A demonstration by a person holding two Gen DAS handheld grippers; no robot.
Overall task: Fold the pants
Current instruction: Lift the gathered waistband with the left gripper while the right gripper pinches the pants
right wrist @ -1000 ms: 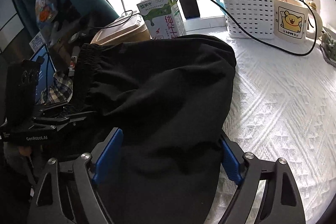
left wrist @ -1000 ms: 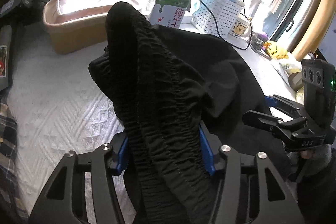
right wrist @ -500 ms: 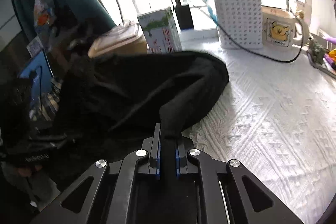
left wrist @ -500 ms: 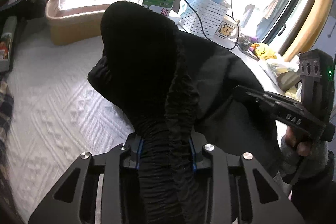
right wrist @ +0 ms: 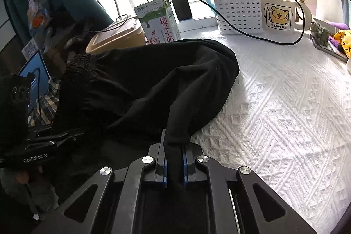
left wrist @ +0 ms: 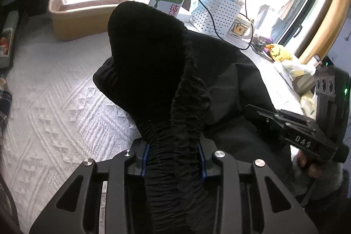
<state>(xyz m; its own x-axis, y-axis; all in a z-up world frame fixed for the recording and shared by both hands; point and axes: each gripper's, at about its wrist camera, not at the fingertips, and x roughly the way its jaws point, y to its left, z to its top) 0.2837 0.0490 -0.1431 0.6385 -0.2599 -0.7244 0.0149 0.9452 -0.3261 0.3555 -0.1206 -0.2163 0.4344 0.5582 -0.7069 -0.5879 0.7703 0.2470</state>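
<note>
Black pants point(left wrist: 153, 63) lie bunched on a white textured cover point(left wrist: 54, 106). My left gripper point(left wrist: 173, 152) is shut on the gathered elastic waistband, which rises in a hump in front of it. My right gripper point(right wrist: 174, 159) is shut on a fold of the pants' plain fabric point(right wrist: 153, 84). In the left wrist view the right gripper point(left wrist: 263, 113) reaches into the pants from the right. In the right wrist view the left gripper point(right wrist: 65, 137) sits at the left by the waistband point(right wrist: 76, 71).
At the back stand a tan tub point(left wrist: 79, 14), a milk carton point(right wrist: 158, 21), a white perforated basket point(right wrist: 237, 6), a bear mug point(right wrist: 278, 14) and black charging cables point(right wrist: 252, 34). A yellow toy point(left wrist: 278, 52) lies at the right. A laptop point(right wrist: 35, 71) is at the far left.
Both grippers have closed on the pants: the left on the waistband, the right on a fabric fold. The pants have been drawn up and bunched.
</note>
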